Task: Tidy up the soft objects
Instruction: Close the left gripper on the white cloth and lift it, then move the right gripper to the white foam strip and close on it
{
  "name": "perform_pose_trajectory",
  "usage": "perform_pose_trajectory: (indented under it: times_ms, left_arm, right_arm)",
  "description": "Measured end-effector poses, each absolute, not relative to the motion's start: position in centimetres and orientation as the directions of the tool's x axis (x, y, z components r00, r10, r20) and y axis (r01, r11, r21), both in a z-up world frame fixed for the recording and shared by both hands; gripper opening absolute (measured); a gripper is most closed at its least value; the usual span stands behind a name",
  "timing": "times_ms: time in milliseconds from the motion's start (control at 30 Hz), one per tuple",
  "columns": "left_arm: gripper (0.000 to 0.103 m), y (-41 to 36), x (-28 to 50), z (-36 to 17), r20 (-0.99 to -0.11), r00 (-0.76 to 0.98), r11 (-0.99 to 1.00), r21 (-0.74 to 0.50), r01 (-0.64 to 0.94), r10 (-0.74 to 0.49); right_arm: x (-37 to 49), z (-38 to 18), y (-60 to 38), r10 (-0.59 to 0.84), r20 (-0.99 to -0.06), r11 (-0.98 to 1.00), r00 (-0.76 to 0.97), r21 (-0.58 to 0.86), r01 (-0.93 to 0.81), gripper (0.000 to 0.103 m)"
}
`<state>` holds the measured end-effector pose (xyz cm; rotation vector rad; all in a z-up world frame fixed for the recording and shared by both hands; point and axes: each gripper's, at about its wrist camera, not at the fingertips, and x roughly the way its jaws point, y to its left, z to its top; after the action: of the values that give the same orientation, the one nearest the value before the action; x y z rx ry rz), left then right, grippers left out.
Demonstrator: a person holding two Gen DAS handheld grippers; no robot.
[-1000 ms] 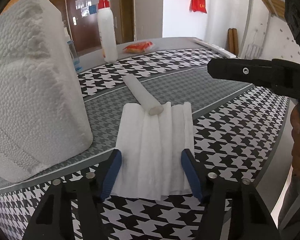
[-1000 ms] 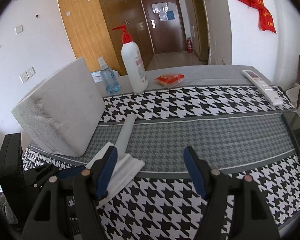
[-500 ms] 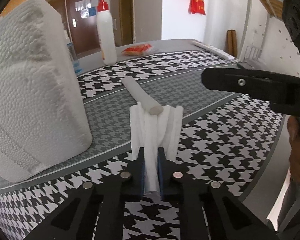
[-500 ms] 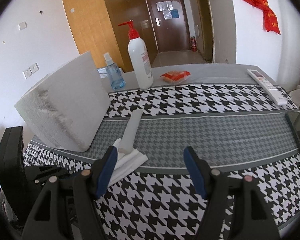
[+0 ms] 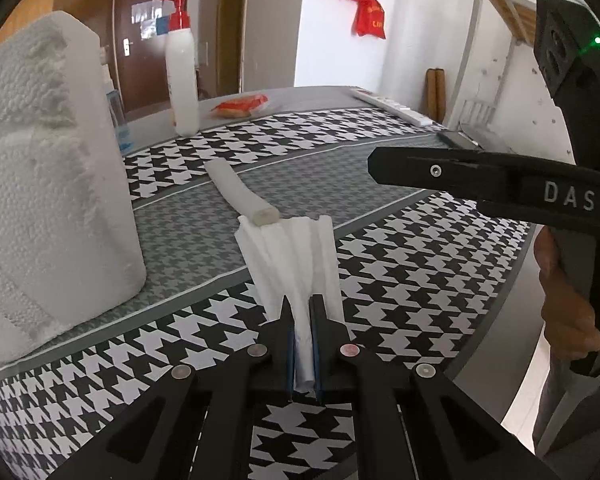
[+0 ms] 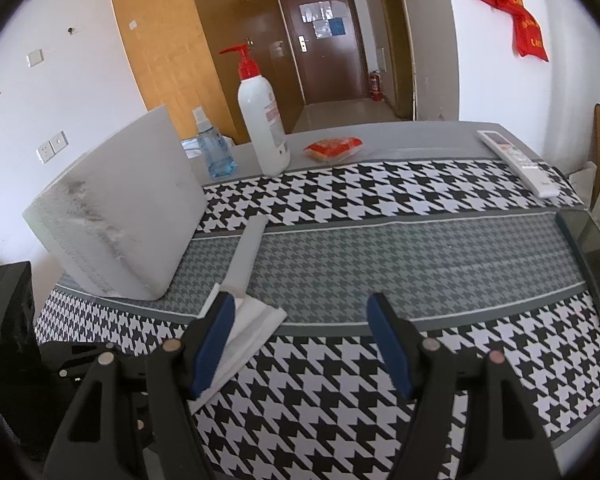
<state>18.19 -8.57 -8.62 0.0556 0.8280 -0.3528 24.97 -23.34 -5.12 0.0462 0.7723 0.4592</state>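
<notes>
The left gripper (image 5: 303,344) pinches the pleated white tissue (image 5: 296,256); upper left, a foam block (image 5: 48,184) looms. The right gripper (image 6: 300,340), jaws wide, reads "DAS".

Bright, even daylight, faint soft shadows on the tabletop (image 6: 440,248), strong fisheye bending with black vignetted corners, distant door (image 6: 324,40) slightly soft.

The right gripper (image 6: 302,344) hangs with its blue-padded jaws wide apart and nothing between them, above a houndstooth tablecloth (image 6: 380,196). Behind its left finger lies a folded white tissue (image 6: 252,320), a white foam tube (image 6: 248,256) touching its far edge. A large white foam block (image 6: 120,208) leans beside them.
</notes>
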Motion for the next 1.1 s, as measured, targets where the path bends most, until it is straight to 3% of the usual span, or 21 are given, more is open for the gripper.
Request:
perform_pose_trajectory:
  times_ms: [667,1100]
  left_arm:
    - [0.007,-3.2,15.7,-7.8,-0.708,0.686,0.984,-0.076,0.163,-0.168]
    - [0.007,-1.4,15.2,-8.1,-0.706,0.693,0.989,-0.092,0.115,-0.146]
  right_arm:
    - [25.9,-6.0,-18.7,0.447,-0.697,0.870,0.560,0.194,-0.453,0.073]
    - [28.1,-7.1,-14.9,0.391,-0.756,0.871,0.525,0.120,-0.476,0.072]
